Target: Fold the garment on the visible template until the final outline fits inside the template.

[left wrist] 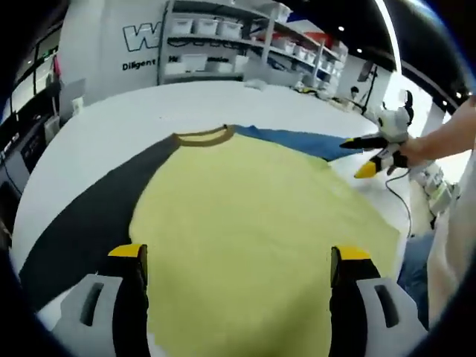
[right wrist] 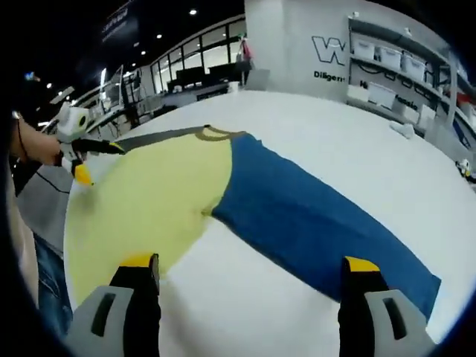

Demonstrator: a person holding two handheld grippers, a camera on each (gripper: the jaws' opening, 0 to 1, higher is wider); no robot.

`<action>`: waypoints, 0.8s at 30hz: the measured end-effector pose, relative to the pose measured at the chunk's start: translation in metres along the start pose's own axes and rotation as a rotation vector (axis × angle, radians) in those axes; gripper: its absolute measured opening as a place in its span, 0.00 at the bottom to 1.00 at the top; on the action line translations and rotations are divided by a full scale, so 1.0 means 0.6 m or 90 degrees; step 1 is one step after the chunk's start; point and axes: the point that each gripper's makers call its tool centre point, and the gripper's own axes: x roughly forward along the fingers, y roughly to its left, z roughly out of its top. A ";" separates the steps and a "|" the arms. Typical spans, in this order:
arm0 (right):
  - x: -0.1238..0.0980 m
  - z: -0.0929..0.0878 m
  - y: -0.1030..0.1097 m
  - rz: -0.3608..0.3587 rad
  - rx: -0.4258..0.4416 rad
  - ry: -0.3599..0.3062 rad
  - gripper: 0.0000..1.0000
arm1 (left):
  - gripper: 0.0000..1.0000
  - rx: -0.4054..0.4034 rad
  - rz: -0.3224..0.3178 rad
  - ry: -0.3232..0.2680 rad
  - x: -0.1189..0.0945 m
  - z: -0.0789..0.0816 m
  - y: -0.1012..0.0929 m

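A long-sleeved shirt lies flat on the white table [left wrist: 111,126], its yellow body [left wrist: 245,216] in the middle and an olive collar [left wrist: 204,137] at the far end. One sleeve is dark grey [left wrist: 97,212], the other blue [right wrist: 312,216]. My left gripper [left wrist: 238,256] is open, hovering over the near part of the yellow body with nothing between its jaws. My right gripper [right wrist: 249,264] is also open, above bare table beside the blue sleeve and the yellow body [right wrist: 149,197]. The right gripper [left wrist: 375,152] also shows by the blue sleeve [left wrist: 297,140], held by a hand. The left gripper [right wrist: 78,149] appears past the grey sleeve [right wrist: 152,136].
Shelves with white bins [left wrist: 223,30] stand behind the table, against a wall with lettering [right wrist: 331,52]. A small white object [right wrist: 405,130] lies on the far table. The person's jeans [right wrist: 44,282] are at the table edge. A cable [left wrist: 398,201] hangs off the right side.
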 end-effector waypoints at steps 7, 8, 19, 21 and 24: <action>-0.008 -0.008 -0.067 -0.029 0.104 -0.016 1.00 | 0.99 -0.009 -0.022 0.021 0.009 -0.022 -0.032; -0.015 -0.010 -0.065 -0.031 0.110 -0.018 1.00 | 0.99 -0.012 -0.023 0.024 0.009 -0.024 -0.033; -0.044 -0.041 -0.053 -0.052 0.121 -0.013 1.00 | 0.97 -0.028 -0.016 0.037 0.015 -0.037 -0.033; -0.048 -0.043 -0.057 -0.055 0.130 -0.006 1.00 | 0.98 -0.029 -0.016 0.037 0.015 -0.037 -0.034; -0.054 -0.011 -0.080 -0.069 0.133 -0.049 1.00 | 0.98 -0.029 -0.015 0.039 0.015 -0.038 -0.035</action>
